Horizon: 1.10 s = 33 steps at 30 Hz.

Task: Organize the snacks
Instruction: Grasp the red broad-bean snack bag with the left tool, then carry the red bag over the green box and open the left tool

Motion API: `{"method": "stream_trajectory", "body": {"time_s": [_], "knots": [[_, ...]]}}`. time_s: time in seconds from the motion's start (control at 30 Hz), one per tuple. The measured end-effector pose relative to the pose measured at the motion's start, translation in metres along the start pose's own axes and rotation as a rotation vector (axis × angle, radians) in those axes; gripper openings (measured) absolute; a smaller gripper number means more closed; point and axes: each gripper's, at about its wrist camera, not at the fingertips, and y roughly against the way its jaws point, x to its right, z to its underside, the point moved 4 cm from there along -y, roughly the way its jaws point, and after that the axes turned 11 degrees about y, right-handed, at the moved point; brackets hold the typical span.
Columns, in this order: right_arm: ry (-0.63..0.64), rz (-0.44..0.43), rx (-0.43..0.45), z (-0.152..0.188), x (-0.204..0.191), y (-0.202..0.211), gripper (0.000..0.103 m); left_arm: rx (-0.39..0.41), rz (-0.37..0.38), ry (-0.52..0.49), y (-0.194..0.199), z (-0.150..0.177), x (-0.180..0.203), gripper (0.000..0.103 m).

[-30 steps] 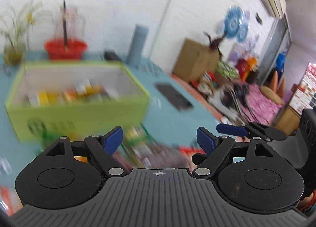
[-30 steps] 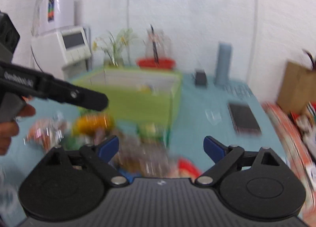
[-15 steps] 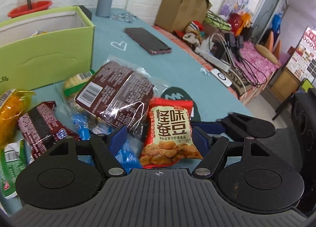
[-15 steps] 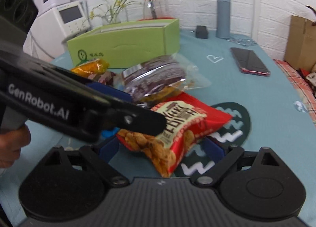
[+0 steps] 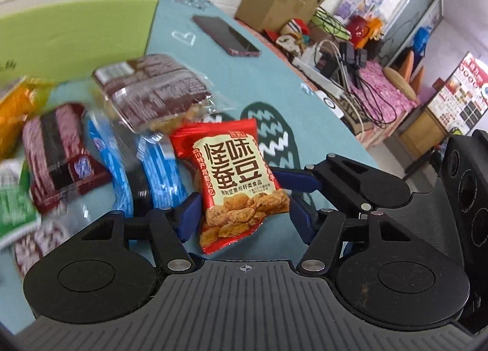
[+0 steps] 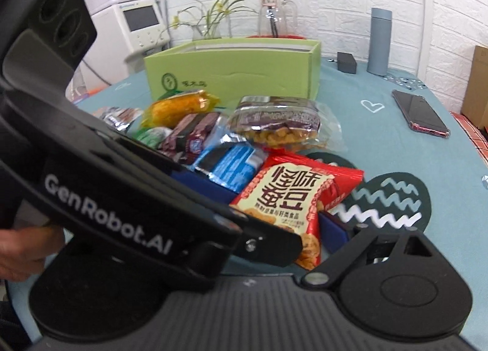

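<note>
progress: barely started imo, the pile of snack packs is still out on the teal tablecloth (image 6: 381, 143) in front of the lime-green cardboard box (image 6: 238, 76); can't see inside the box from here

in hand: red foil pack of flavoured broad beans (image 5: 236, 180) sits between the fingers of both grippers, at the pile's edge furthest from the box

left gripper (image 5: 242, 216): jaws apart, straddling the red pack, not squeezing yet

right gripper (image 5: 292, 186): narrow, looks pinched on the pack's far edge

left to do: everything else by the box: blue wrapper (image 6: 231, 165), maroon bar (image 6: 192, 134), orange pack (image 6: 180, 107), clear bag with brown label (image 6: 277, 122)

writing: 怪味蚕豆 on the red pack, "GenRobot.AI" on the left gripper's arm
</note>
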Motion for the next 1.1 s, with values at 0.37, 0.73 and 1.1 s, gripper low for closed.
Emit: {"method": "stream_trajectory", "body": {"time_s": [0.37,0.73,1.1], "knots": [[0.026,-0.064,0.023,0.008,-0.068,0.024,0.094,0.035,-0.022,0.068,0.058,0.060,-0.022,0.050],[-0.005,-0.043,0.012,0.012,-0.078,0.040,0.093,0.073,-0.032,0.094,0.079,0.069,-0.022,0.058],[-0.005,-0.050,0.002,0.016,-0.075,0.026,0.093,0.045,-0.048,0.067,0.063,0.062,-0.023,0.049]]}}
